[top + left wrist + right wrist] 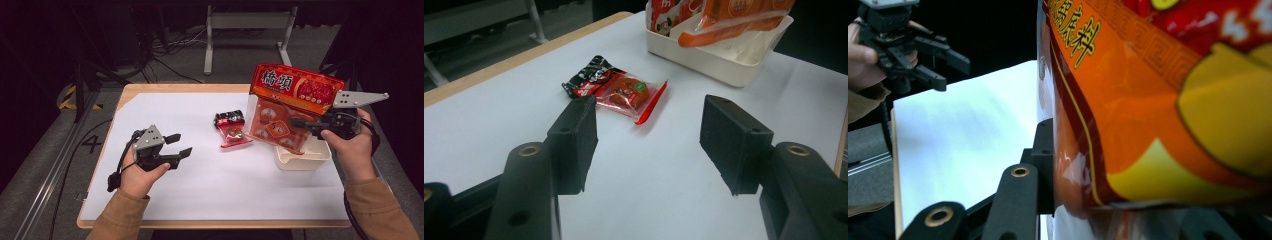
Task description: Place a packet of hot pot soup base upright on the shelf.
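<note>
My right tongs [300, 123] pinch the big orange bag [292, 102], long axis upright, header at twelve o'clock, above the white tub [302, 159]. My left tongs [179, 145] hang spread, empty, pointing three o'clock toward the small red packet [231, 129] on the bench [200, 185].

A wooden-edged bench [165, 88] carries a white sheet [210, 175] over nearly its whole top. Beyond its far edge the grey floor [240, 70] holds a pale metal frame [248, 21] and loose black cables [170, 50]. Yellow-and-black tape [70, 97] marks the floor off the far left corner. The surroundings are dark.
</note>
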